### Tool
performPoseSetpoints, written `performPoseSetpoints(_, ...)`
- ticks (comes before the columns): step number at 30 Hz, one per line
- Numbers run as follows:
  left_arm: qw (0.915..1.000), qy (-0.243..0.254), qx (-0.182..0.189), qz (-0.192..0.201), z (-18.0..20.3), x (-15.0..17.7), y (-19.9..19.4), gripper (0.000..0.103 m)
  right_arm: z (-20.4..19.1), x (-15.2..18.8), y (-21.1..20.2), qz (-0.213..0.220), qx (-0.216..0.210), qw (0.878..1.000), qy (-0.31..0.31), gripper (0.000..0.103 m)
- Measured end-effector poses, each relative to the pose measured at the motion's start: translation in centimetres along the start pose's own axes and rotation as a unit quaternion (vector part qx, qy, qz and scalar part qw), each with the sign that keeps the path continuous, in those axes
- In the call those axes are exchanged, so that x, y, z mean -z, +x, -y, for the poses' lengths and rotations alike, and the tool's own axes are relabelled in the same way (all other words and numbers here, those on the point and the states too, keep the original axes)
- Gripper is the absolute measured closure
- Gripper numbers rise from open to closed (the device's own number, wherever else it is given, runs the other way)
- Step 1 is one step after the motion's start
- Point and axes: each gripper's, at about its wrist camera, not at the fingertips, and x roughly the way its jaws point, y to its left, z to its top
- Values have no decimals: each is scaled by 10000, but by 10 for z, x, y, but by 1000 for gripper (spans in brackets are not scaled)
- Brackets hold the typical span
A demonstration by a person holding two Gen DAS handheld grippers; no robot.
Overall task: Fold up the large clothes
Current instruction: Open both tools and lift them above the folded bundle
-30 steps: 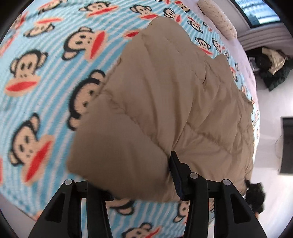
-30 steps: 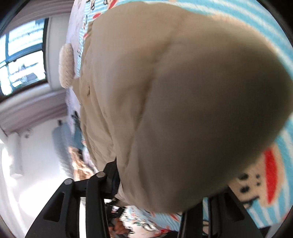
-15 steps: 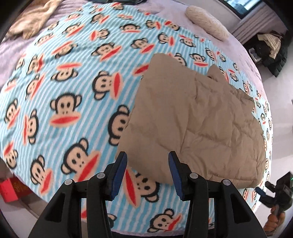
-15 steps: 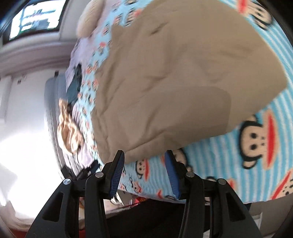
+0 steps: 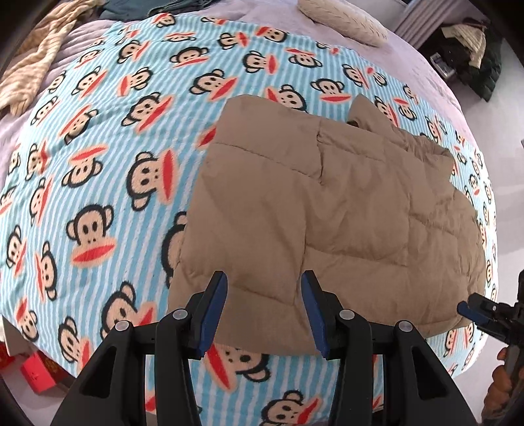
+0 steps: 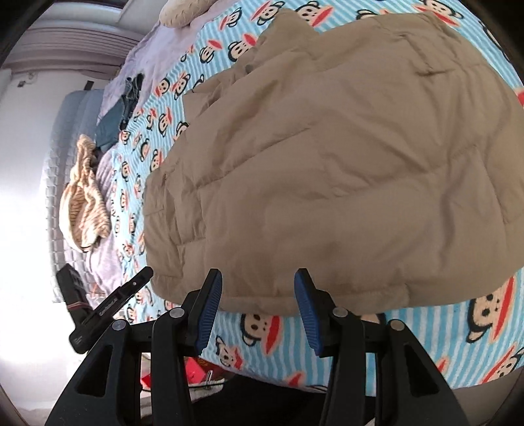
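Your left gripper (image 5: pixel 263 306) and right gripper (image 6: pixel 258 303) both open and empty, above the tan jacket's (image 5: pixel 327 213) near edge, lots of bare monkey blanket (image 5: pixel 98 164) to its left

Two wrist cams, both looking steeply down at the bed from above

Left cam sits over the near edge of the monkey-print blanket (image 5: pixel 98 170), tan puffy jacket (image 5: pixel 327 213) ahead, right gripper (image 5: pixel 471 309) peeking in at its right edge. Right cam is closer in, jacket (image 6: pixel 344 164) filling most of it, left gripper (image 6: pixel 124 295) at lower left. Both share the jacket, blanket (image 6: pixel 425 334) and cream pillow (image 5: pixel 344 19).
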Motion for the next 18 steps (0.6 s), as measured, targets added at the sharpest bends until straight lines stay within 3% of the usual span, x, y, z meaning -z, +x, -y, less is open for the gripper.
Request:
performPoseSetpoints(3, 10000, 63, 28, -4, 1, -2, 2, 54, -8, 1, 5, -28, 149, 9999, -71, 53)
performPoseSetpoints(5, 9999, 102, 66, -3, 1, -2, 3, 35, -11, 0, 8, -29, 223, 9997, -49, 52)
performPoseSetpoints(6, 9999, 111, 77, 41, 1, -2, 2, 15, -12, 0, 8, -24, 252, 9997, -29, 52)
performPoseSetpoints(7, 9998, 122, 90, 88, 1, -2, 0, 12, -13, -1, 10, -21, 276, 9996, -16, 52)
performPoseSetpoints(18, 9996, 286, 11, 66, -1, -13, 11, 11, -22, 3, 22, -66, 640, 9979, 96, 49)
